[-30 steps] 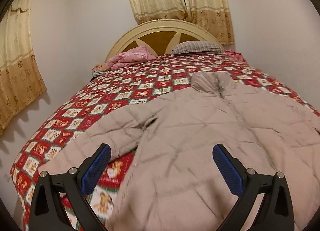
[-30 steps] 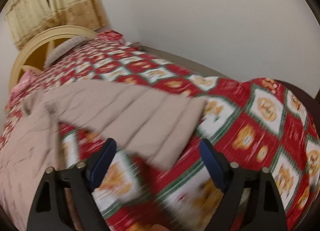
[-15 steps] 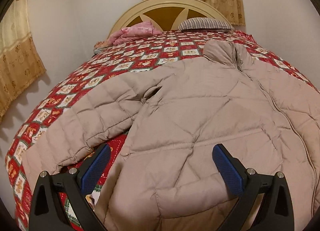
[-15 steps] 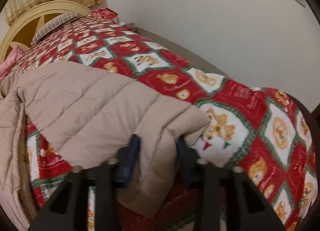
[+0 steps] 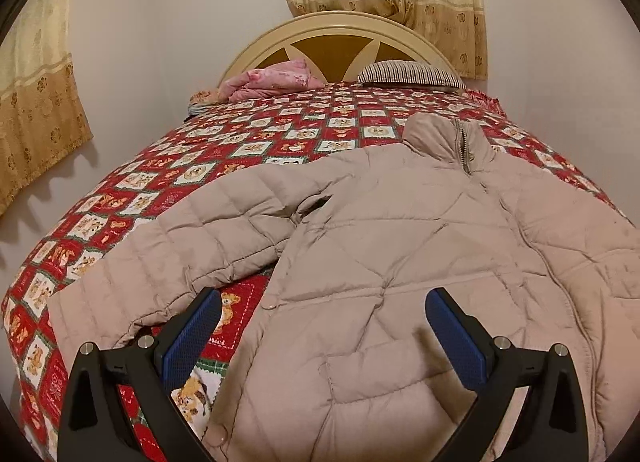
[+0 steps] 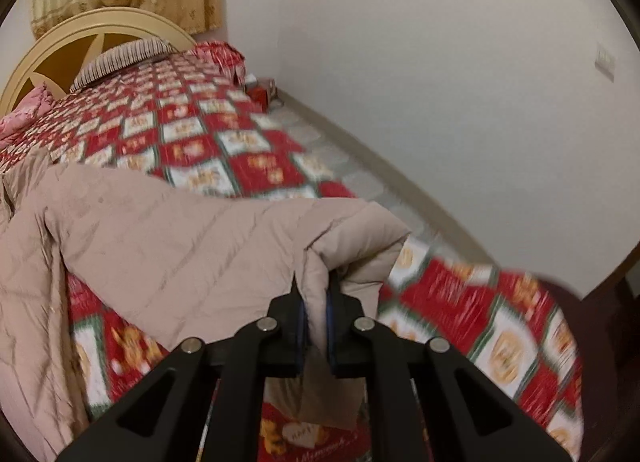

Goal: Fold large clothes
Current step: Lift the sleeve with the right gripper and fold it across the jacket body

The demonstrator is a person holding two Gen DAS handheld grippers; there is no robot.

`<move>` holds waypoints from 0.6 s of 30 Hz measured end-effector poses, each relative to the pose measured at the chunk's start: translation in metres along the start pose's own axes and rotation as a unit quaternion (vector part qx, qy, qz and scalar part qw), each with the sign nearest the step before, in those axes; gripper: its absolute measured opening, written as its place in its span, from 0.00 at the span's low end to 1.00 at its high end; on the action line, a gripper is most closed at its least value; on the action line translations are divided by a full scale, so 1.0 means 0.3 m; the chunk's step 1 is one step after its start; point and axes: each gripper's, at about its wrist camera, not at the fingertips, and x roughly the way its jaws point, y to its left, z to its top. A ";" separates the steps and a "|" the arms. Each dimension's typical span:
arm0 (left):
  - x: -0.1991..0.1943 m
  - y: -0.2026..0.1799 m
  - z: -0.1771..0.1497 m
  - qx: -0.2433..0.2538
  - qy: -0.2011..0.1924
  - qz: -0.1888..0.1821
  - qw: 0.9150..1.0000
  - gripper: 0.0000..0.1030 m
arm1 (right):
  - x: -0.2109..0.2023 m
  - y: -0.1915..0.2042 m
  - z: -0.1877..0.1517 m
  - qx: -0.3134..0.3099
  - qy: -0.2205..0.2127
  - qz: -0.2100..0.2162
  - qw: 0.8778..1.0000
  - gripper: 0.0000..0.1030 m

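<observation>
The right gripper point(image 6: 316, 314) now has its blue-padded fingers point(image 6: 301, 326) pinched tight on the cuff of the beige quilted puffer jacket point(image 5: 400, 262) — half a second ago they were only closing, and the sleeve point(image 6: 200, 238) has since lifted off the red teddy-bear patterned bedspread point(image 5: 240, 150), so the first fold looks under way. The left gripper point(image 5: 320, 326) hovers low over the jacket's hem, fingers spread wide, holding nothing — the jacket lies zipped, front up.

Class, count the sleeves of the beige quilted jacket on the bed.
2. The left sleeve lies flat on the red patterned bedspread; the right sleeve has its cuff pinched in the right gripper.
</observation>
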 end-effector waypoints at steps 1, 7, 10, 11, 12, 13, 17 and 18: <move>-0.005 0.001 -0.002 -0.003 0.001 -0.003 1.000 0.99 | -0.010 0.015 0.016 -0.005 -0.007 -0.001 1.000 0.09; -0.032 0.005 -0.018 -0.014 0.000 -0.014 1.000 0.99 | -0.119 0.145 0.146 -0.052 -0.067 -0.002 0.996 0.09; -0.039 0.007 -0.023 -0.016 -0.001 -0.018 1.000 0.99 | -0.173 0.234 0.199 -0.080 -0.097 0.002 0.992 0.09; -0.041 0.007 -0.024 -0.017 -0.001 -0.019 1.000 0.99 | -0.184 0.260 0.210 -0.089 -0.104 0.003 0.991 0.09; -0.043 0.008 -0.025 -0.017 -0.001 -0.019 1.000 0.99 | -0.202 0.300 0.226 -0.101 -0.116 0.005 0.988 0.09; -0.045 0.008 -0.027 -0.018 -0.001 -0.020 1.000 0.99 | -0.217 0.331 0.237 -0.111 -0.125 0.007 0.986 0.09; -0.050 0.014 -0.031 -0.022 -0.002 -0.022 1.000 0.99 | -0.274 0.457 0.272 -0.145 -0.159 0.020 0.976 0.09; -0.050 0.015 -0.031 -0.023 -0.002 -0.023 0.999 0.99 | -0.286 0.481 0.275 -0.152 -0.166 0.025 0.974 0.09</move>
